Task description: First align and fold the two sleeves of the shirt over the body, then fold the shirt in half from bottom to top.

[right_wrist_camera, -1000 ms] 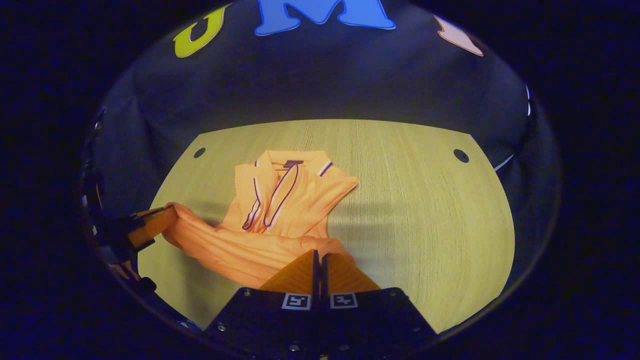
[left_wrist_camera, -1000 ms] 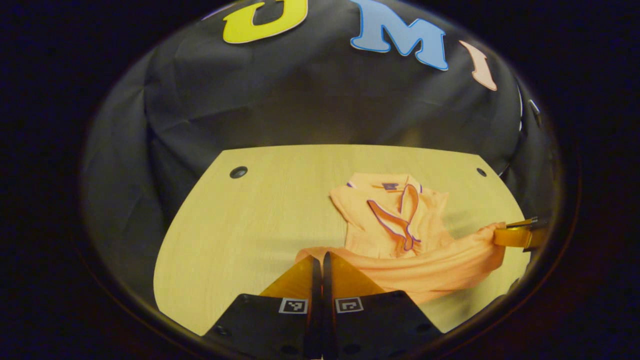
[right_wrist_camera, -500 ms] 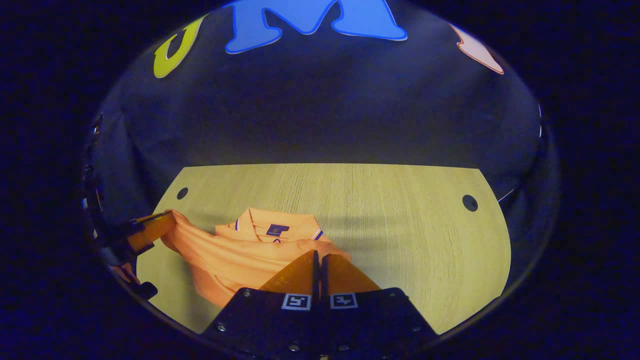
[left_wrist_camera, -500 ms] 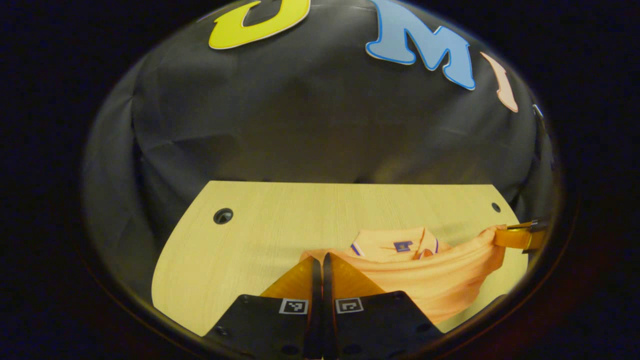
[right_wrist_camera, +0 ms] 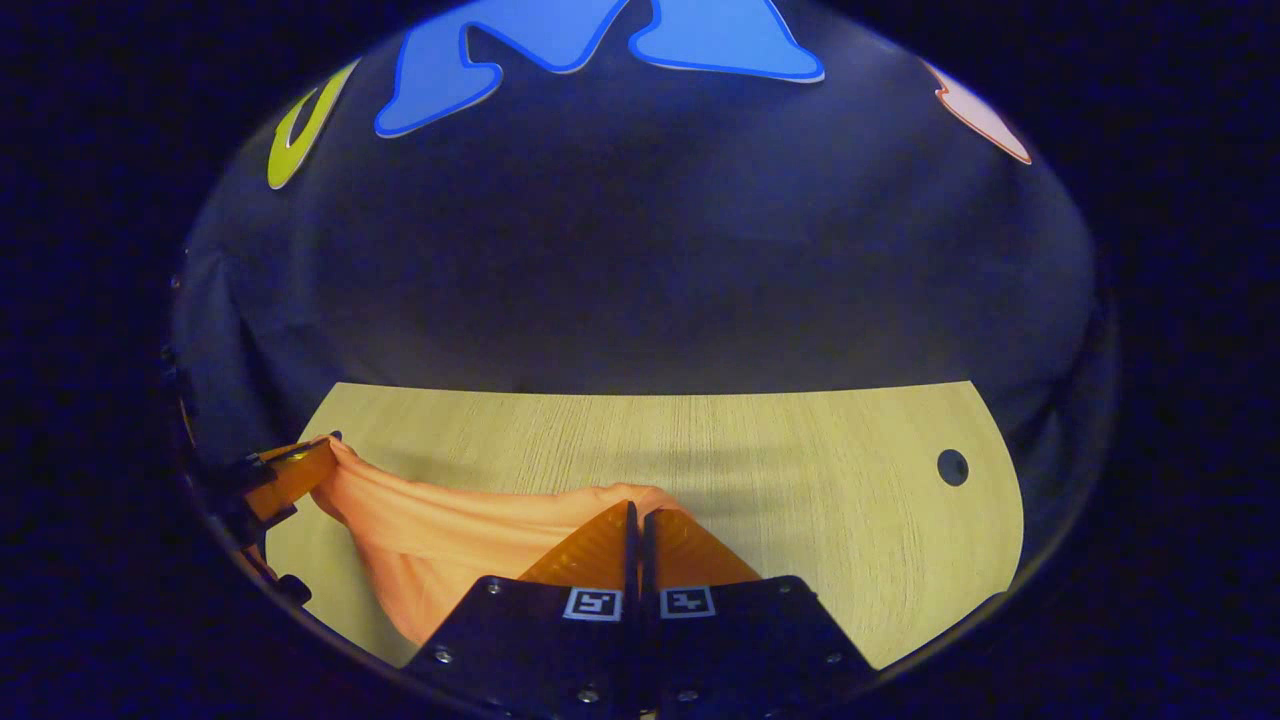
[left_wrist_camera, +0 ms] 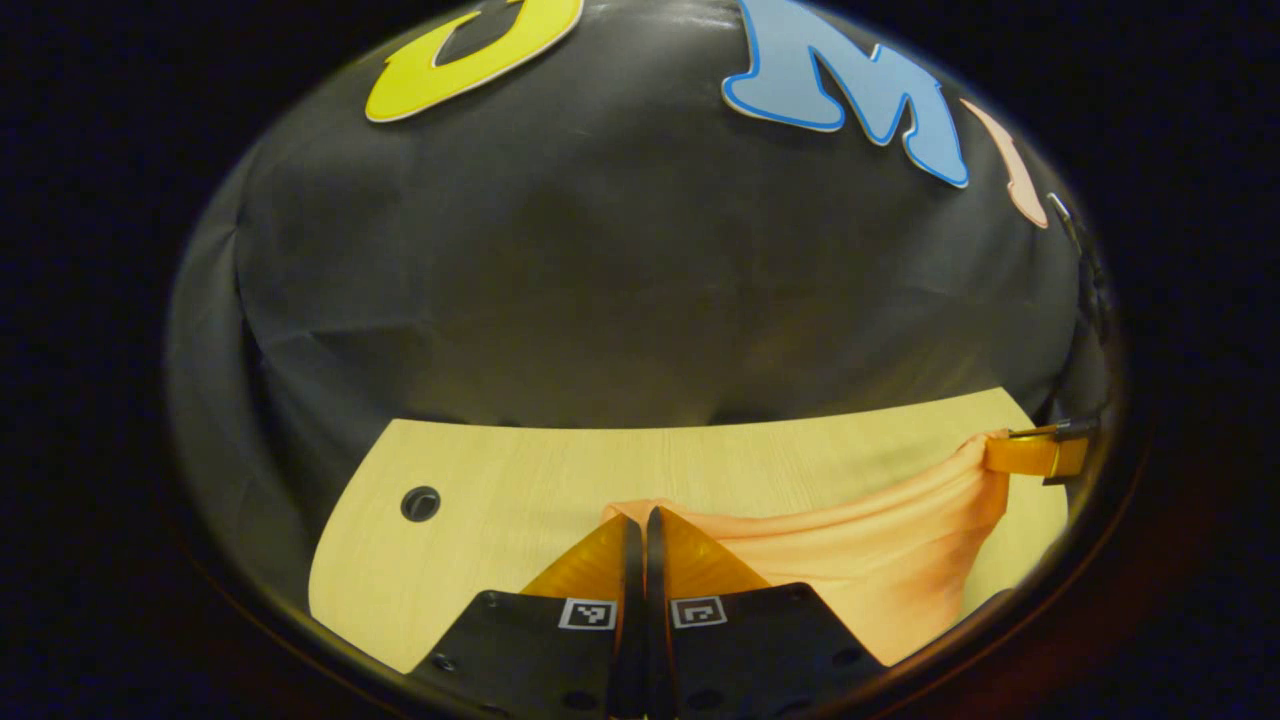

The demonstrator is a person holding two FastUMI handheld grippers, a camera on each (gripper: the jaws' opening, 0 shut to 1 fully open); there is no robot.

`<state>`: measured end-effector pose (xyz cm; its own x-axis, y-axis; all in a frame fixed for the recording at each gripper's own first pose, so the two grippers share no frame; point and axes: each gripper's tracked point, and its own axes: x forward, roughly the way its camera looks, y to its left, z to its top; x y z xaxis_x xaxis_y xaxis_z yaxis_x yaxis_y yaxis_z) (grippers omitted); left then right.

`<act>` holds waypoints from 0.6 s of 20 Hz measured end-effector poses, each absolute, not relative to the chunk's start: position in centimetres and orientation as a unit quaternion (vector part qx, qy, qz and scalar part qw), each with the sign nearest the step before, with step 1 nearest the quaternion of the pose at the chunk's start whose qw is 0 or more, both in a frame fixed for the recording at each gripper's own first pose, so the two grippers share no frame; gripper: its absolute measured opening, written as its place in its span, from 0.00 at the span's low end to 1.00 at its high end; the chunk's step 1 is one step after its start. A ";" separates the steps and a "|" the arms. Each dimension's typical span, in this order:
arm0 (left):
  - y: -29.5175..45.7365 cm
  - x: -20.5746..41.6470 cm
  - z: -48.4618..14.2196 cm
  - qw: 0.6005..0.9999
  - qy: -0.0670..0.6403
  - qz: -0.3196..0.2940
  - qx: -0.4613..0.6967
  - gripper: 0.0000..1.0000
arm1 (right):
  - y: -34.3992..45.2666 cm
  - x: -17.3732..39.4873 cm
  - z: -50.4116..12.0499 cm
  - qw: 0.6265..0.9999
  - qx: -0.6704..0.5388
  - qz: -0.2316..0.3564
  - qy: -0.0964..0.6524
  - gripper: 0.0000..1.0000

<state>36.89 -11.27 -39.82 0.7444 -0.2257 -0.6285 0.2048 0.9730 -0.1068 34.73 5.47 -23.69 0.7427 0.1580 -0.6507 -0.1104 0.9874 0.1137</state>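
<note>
The orange polo shirt (left_wrist_camera: 860, 560) hangs as a taut sheet of cloth between the two grippers, above the wooden table (left_wrist_camera: 520, 470). My left gripper (left_wrist_camera: 637, 515) is shut on one bottom corner of the shirt. In the left gripper view the right gripper (left_wrist_camera: 1035, 455) pinches the other corner at the far right. In the right gripper view my right gripper (right_wrist_camera: 636, 510) is shut on the shirt (right_wrist_camera: 440, 530), and the left gripper (right_wrist_camera: 285, 480) holds the hem at the far left. The lifted cloth hides the collar and the folded sleeves.
The table (right_wrist_camera: 800, 480) runs back to the black cloth wall. A round hole (left_wrist_camera: 420, 503) sits near its left corner in the left gripper view, another hole (right_wrist_camera: 952, 467) near the right edge in the right gripper view.
Both grippers have carried the shirt's bottom hem forward towards the wall. The collar and placket, seen earlier, are now covered by the lifted cloth. Both stay shut.
</note>
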 end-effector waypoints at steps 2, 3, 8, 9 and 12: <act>-11.7 37.7 -40.8 0.934 0.338 -0.112 -0.021 0.05 | 5.4 35.8 -24.3 0.933 0.036 0.069 0.350 0.00; -11.7 37.9 -41.5 0.934 0.339 -0.111 -0.019 0.05 | 5.5 36.1 -24.9 0.933 0.035 0.069 0.351 0.00; -11.7 38.6 -45.5 0.930 0.354 -0.100 -0.013 0.05 | 6.2 37.0 -28.4 0.930 0.014 0.074 0.359 0.00; -11.6 38.6 -46.2 0.929 0.358 -0.097 -0.015 0.05 | 6.3 37.0 -28.7 0.929 0.011 0.076 0.361 0.00; -11.4 38.6 -48.1 0.926 0.366 -0.092 -0.016 0.05 | 6.5 37.0 -29.8 0.926 0.009 0.080 0.368 0.00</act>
<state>38.64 -11.36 -48.11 0.7148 -0.1810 -0.6755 0.1579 0.9828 -0.0962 37.03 6.47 -29.78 0.7162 0.1547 -0.6806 -0.1413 0.9871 0.0757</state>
